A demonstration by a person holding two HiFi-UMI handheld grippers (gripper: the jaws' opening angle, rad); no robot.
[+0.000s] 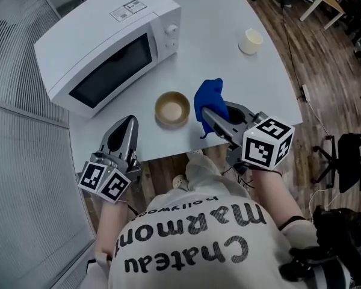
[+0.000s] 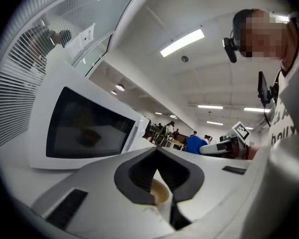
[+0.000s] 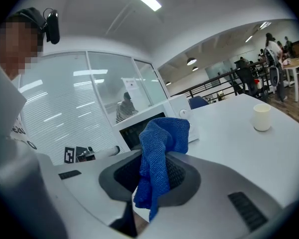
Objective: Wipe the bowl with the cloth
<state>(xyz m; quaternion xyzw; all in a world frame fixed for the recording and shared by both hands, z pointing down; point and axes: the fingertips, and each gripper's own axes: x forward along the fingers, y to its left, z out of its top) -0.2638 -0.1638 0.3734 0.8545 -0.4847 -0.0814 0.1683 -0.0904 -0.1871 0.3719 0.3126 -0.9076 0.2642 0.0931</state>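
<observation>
Right tool (image 1: 208, 117) pinching cloth (image 1: 208, 94), bowl (image 1: 172, 108) beside

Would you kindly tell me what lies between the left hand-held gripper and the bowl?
Nothing: the head view shows only bare table between the left hand-held gripper and the bowl.

White microwave (image 1: 108, 44), cream cup (image 1: 250, 41)

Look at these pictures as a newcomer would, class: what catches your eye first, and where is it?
The bright blue cloth stands out first, clamped in the right gripper just right of the small tan bowl near the table's front edge. Next comes the big white microwave on the left of the table, with the left gripper shut and empty in front of it.
</observation>
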